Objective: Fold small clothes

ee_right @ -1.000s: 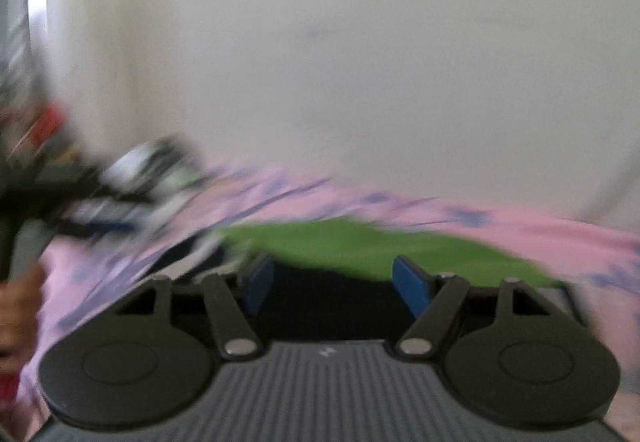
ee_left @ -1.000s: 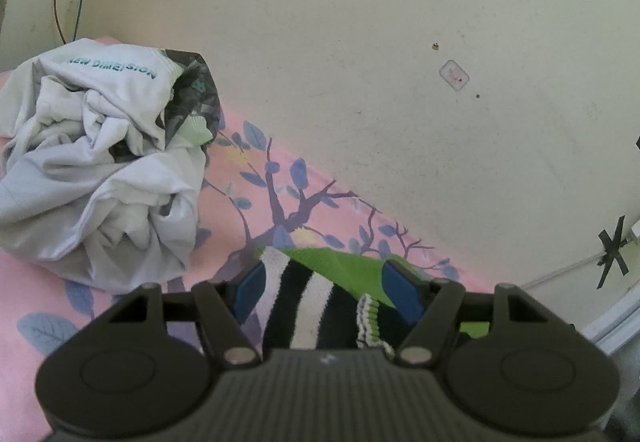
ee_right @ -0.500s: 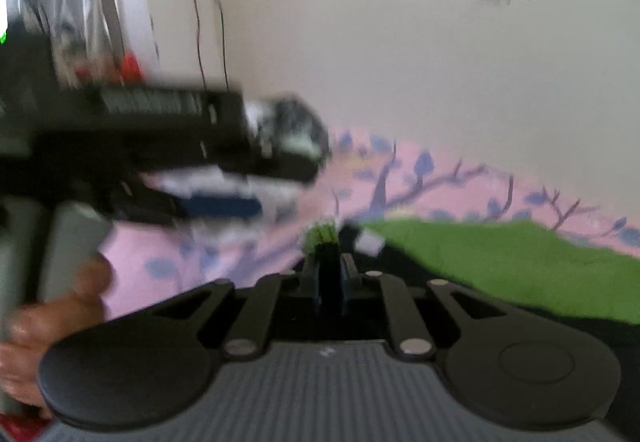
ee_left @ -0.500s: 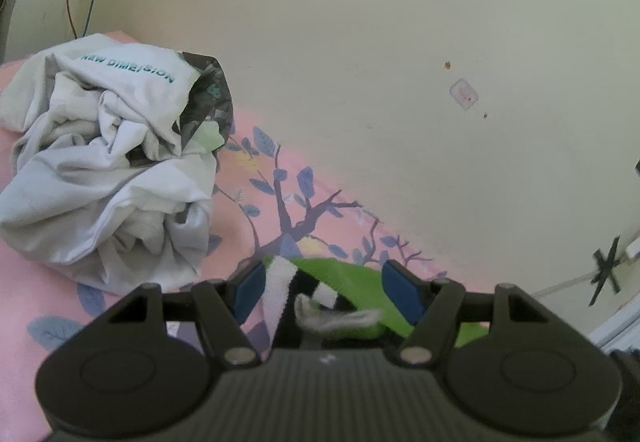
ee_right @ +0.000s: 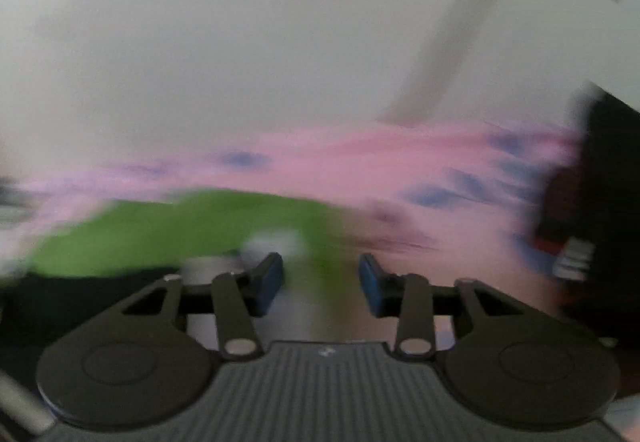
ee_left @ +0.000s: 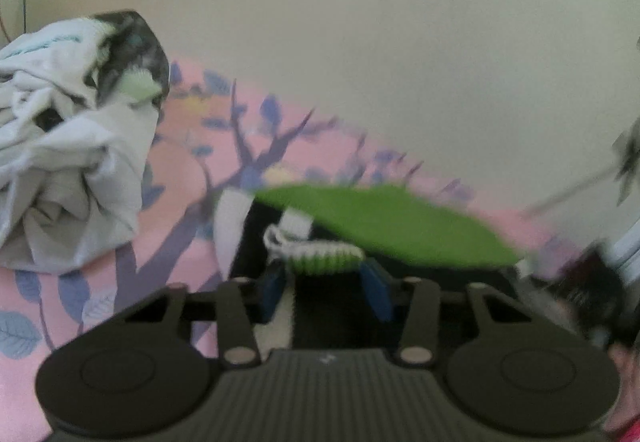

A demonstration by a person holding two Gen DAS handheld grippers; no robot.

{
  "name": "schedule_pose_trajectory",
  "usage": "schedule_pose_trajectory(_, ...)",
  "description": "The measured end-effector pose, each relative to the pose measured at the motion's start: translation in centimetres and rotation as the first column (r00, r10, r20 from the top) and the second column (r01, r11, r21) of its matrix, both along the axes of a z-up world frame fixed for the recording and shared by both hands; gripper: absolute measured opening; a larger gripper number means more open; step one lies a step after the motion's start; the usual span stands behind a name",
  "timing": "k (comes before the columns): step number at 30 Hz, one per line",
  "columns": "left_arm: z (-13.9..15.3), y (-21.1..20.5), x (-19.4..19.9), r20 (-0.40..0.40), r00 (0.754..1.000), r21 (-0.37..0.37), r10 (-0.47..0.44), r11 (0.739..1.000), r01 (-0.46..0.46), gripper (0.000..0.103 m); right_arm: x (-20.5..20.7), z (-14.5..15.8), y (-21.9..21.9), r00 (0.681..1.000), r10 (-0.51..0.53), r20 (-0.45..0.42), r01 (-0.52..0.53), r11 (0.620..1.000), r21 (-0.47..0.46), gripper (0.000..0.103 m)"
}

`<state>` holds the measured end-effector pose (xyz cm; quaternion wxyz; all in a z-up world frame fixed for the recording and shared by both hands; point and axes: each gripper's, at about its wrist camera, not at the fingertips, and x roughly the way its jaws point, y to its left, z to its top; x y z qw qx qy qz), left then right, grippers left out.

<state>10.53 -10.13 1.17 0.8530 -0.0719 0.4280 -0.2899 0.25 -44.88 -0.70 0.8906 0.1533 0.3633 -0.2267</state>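
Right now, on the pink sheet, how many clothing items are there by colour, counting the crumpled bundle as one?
Green, black and white striped garment: 1
White crumpled bundle of clothes: 1
Total: 2, both lying on the pink floral sheet

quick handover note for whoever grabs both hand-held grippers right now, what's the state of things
Left hand-held gripper: jaws closing around the ribbed cuff of the green, black and white garment; pads not visibly pressing yet.
Right hand-held gripper: jaws opening, nothing clearly gripped; view is heavily blurred.
The garment lies on the pink floral sheet by the wall. A crumpled pile of pale clothes sits to its left in the left wrist view.
Done: nothing visibly folded yet.
Left: probably grip the cuff, fold this garment, then work through the pile.
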Motion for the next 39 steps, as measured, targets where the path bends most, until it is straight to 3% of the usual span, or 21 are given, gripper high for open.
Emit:
schedule_pose_trajectory(2, -0.1, -1.1, -0.8, 0.076, 0.997, 0.057, -0.018, 0.998, 0.014, 0.045, -0.9, 0.1, -1.9, 0.996, -0.057, 0.067, 0.049, 0.993, 0.112, 0.05)
schedule_pose_trajectory(5, -0.1, -1.6, -1.7, 0.139, 0.99, 0.107, -0.028, 0.994, 0.013, 0.049, -1.3, 0.5, -0.7, 0.997, -0.033, 0.063, 0.029, 0.998, 0.057, 0.049)
schedule_pose_trajectory(10, 1.4, 1.5, -1.5, 0.223, 0.969, 0.035, 0.107, 0.992, -0.118, 0.05, -6.1, 3.1, 1.5, 0.975, 0.012, 0.221, -0.034, 0.995, 0.097, 0.048)
schedule_pose_trajectory(13, 1.6, 3.5, -0.2, 0.179, 0.968, -0.015, 0.174, 0.985, -0.174, 0.051, -10.4, 4.7, 3.4, 0.965, 0.111, 0.236, -0.137, 0.986, 0.096, 0.048)
schedule_pose_trajectory(16, 1.2, 4.4, 0.9, 0.089, 0.981, -0.073, 0.17, 0.984, -0.164, 0.051, -15.0, 5.0, 5.3, 0.969, 0.185, 0.163, -0.198, 0.978, 0.069, 0.047)
schedule_pose_trajectory(20, 1.8, 4.8, -0.2, 0.062, 0.992, -0.103, 0.112, 0.989, -0.105, 0.051, -21.0, 4.5, 6.0, 0.987, 0.135, 0.089, -0.138, 0.99, 0.029, 0.047)
schedule_pose_trajectory(25, 3.4, 6.2, -4.3, 0.055, 0.998, -0.113, 0.016, 0.994, -0.009, 0.055, -26.7, 4.9, 6.0, 0.981, 0.123, 0.151, -0.139, 0.985, 0.101, 0.047)
schedule_pose_trajectory(28, 3.7, 8.1, -8.1, 0.086, 0.995, -0.046, -0.048, 0.998, 0.052, 0.055, -28.1, 5.0, 6.7, 0.962, 0.17, 0.212, -0.207, 0.964, 0.168, 0.047)
schedule_pose_trajectory(32, 3.5, 12.0, -13.7, 0.115, 0.988, 0.062, -0.106, 0.993, 0.1, 0.058, -27.4, 4.8, 8.2, 0.937, 0.24, 0.255, -0.288, 0.942, 0.171, 0.047)
schedule_pose_trajectory(36, 4.5, 16.9, -18.3, 0.148, 0.987, 0.181, -0.066, 0.983, 0.039, 0.058, -26.6, 5.2, 9.0, 0.906, 0.301, 0.299, -0.363, 0.914, 0.18, 0.047)
schedule_pose_trajectory(39, 6.3, 21.1, -20.9, 0.196, 0.98, 0.25, 0.021, 0.966, -0.07, 0.058, -26.5, 5.3, 9.7, 0.888, 0.344, 0.304, -0.405, 0.899, 0.168, 0.047)
